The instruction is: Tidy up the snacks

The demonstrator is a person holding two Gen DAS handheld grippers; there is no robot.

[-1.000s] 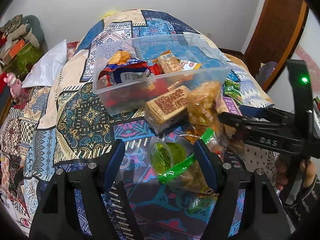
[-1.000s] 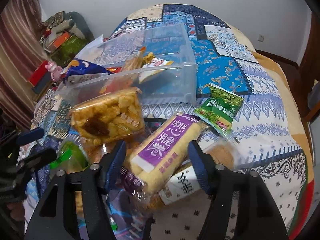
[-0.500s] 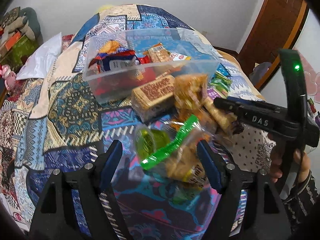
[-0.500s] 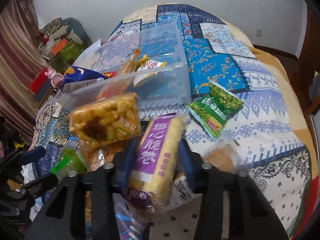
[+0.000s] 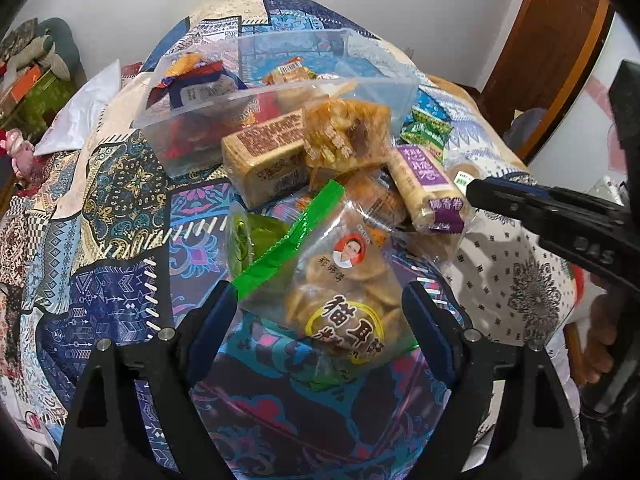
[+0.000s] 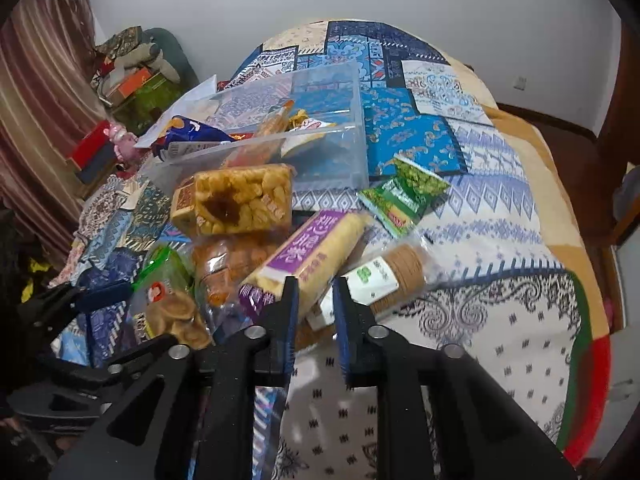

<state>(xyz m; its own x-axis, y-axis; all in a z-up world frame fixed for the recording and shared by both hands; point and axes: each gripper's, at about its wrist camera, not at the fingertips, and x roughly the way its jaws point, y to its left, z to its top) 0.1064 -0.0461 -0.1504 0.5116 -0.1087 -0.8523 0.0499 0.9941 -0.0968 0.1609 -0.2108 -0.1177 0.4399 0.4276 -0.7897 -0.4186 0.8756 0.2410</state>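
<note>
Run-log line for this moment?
left gripper: jaws just opened wider, astride cookie bag | right gripper: jaws shut on purple roll pack

Between your left tongs' matt black plastic fingers [image 5: 216, 320] lies a glossy, crinkled clear-film biscuit bag [image 5: 340, 300]. Beyond them, a smooth clear plastic bin [image 5: 380, 76] sits on a matt patterned cloth bedspread [image 5: 100, 208]. Far right, a varnished wooden door [image 5: 556, 52].

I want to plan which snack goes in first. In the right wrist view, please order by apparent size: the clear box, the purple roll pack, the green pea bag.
1. Clear box, clearly largest.
2. Purple roll pack.
3. Green pea bag.
The roll pack lies nearer the camera, so the last two may really be close in size.
</note>
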